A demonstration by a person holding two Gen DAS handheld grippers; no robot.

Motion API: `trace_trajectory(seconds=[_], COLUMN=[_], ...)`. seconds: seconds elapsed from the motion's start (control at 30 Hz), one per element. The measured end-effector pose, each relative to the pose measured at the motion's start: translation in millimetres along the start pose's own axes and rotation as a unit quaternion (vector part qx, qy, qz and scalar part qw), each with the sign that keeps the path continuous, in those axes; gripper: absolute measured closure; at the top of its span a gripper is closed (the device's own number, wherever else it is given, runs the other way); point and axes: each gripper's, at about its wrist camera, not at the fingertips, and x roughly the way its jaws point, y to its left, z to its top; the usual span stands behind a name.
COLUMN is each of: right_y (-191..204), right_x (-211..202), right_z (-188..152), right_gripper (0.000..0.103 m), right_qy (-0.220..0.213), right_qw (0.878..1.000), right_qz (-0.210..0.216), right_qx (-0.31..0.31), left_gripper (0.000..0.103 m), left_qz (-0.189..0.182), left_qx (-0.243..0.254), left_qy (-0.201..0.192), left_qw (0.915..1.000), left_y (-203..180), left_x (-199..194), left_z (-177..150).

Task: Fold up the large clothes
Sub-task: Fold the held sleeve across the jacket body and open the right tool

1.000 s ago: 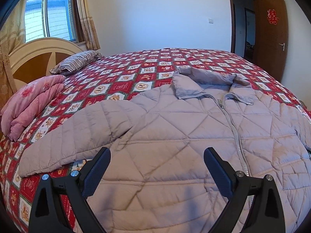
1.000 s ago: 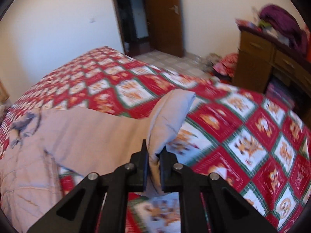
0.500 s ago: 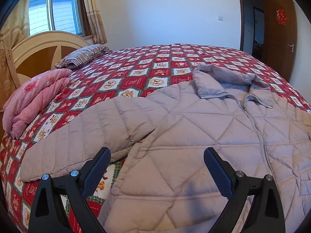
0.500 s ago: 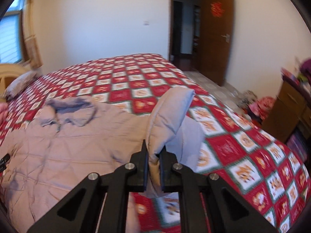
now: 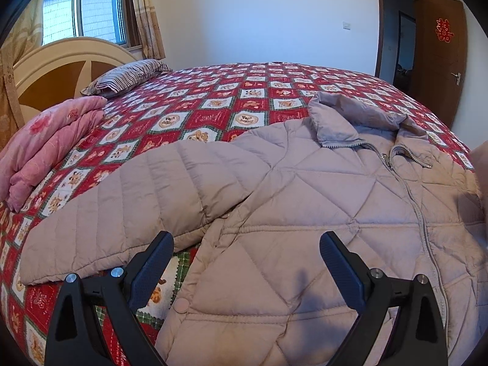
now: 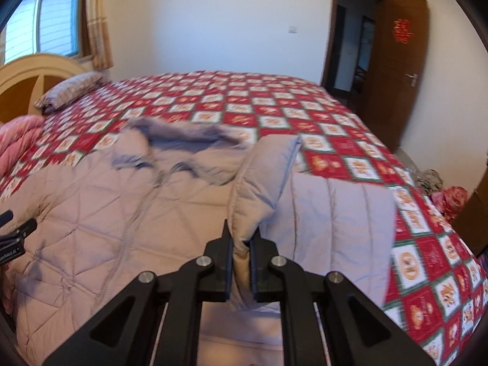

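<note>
A pale mauve quilted jacket (image 5: 305, 189) lies face up on the bed, zipped, collar toward the far side. Its one sleeve (image 5: 122, 207) stretches out flat to the left. My left gripper (image 5: 244, 262) is open and empty, hovering over the jacket's lower left body. My right gripper (image 6: 241, 244) is shut on the cuff of the other sleeve (image 6: 262, 183) and holds it lifted, folded over the jacket's right side (image 6: 122, 207). The left gripper's tip shows at the left edge of the right wrist view (image 6: 15, 235).
The bed has a red checked quilt (image 5: 244, 91). A folded pink blanket (image 5: 45, 140) and a striped pillow (image 5: 128, 76) lie near the headboard (image 5: 61, 70). A brown door (image 6: 399, 70) stands open at the right. Clutter lies on the floor (image 6: 451, 195) beside the bed.
My right gripper has carried the sleeve cuff leftward over the jacket body, swinging its view from the dresser side to the headboard. My left gripper shifted left toward the outstretched sleeve.
</note>
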Motion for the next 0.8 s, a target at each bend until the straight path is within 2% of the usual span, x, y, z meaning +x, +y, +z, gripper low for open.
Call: trace_trajectory(seconds=[0.27, 0.37, 0.43, 0.47, 0.5, 0.63, 0.8], right_y=[56, 63, 63, 64, 65, 53, -5], right_x=[34, 36, 30, 26, 18, -16, -41], right_z=[-19, -22, -23, -24, -25, -40, -61], right_gripper=[0.092, 0.084, 0.05, 0.019, 0.014, 0.018, 0.017], right_qy=[0.036, 0.034, 0.032, 0.032, 0.027, 0.009, 0.002], right_qw=[0.998, 0.997, 0.997, 0.996, 0.995, 0.994, 0.997], right_qz=[0.045, 0.055, 0.07, 0.078, 0.09, 0.094, 0.077], right_qx=[-0.033, -0.032, -0.031, -0.032, -0.033, -0.057, -0.013], left_gripper=[0.006, 0.006, 0.006, 0.006, 0.006, 0.006, 0.006], left_qz=[0.005, 0.003, 0.001, -0.005, -0.01, -0.039, -0.094], left_qx=[-0.007, -0.01, -0.016, -0.021, -0.024, -0.013, 0.012], left_qy=[0.013, 0.016, 0.014, 0.014, 0.016, 0.004, 0.013], left_qw=[0.9999, 0.9998, 0.9998, 0.9997, 0.9995, 0.9991, 0.9954], left_y=[6, 6, 5, 3, 1, -25, -88], left_x=[-1, -7, -13, -16, -20, -39, -46], left_z=[2, 5, 8, 11, 13, 23, 30])
